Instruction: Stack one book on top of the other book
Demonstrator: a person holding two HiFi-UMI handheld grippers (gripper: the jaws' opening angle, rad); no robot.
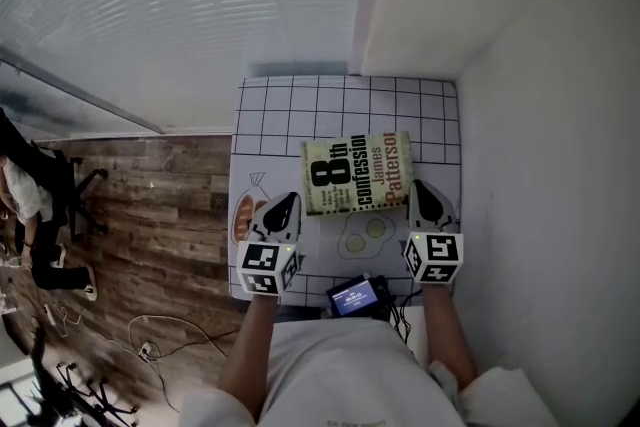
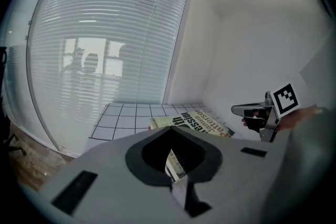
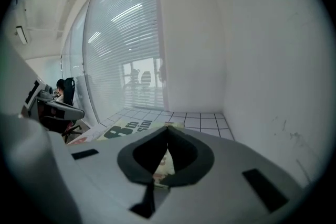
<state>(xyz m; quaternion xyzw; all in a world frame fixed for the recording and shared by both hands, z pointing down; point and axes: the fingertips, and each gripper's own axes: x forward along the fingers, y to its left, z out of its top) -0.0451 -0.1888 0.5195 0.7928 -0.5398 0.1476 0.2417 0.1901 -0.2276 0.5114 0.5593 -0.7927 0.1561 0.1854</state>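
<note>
While both grippers flank the book's near corners, layout from big to small: glass wall with blinds [image 1: 180, 5] across the top and left, white wall [image 1: 540, 115] on the right, wood floor [image 1: 150, 205] down the left side. In the corner between the walls stands the worktop [image 1: 270, 115], its surface white with a black grid at the far end and food pictures nearer the person. On its middle the book [image 1: 357, 173] lies flat, cover up, title running sideways, slightly skewed to the grid lines. Its far edge overlaps the grid and its near edge is just beyond the fried-egg print [image 1: 365, 235]. Can't tell whether a second book lies under it. At the book's near left corner, the left gripper [image 1: 291, 200] is clenched: tips meet with nothing pinched, and the book shows only through the window behind the tips. Beside the near right corner, the right gripper [image 1: 419, 185] is likewise clamped on itself, tilted down toward the worktop. At the worktop's near edge, between the forearms, is a small screen device [image 1: 355, 295].
</note>
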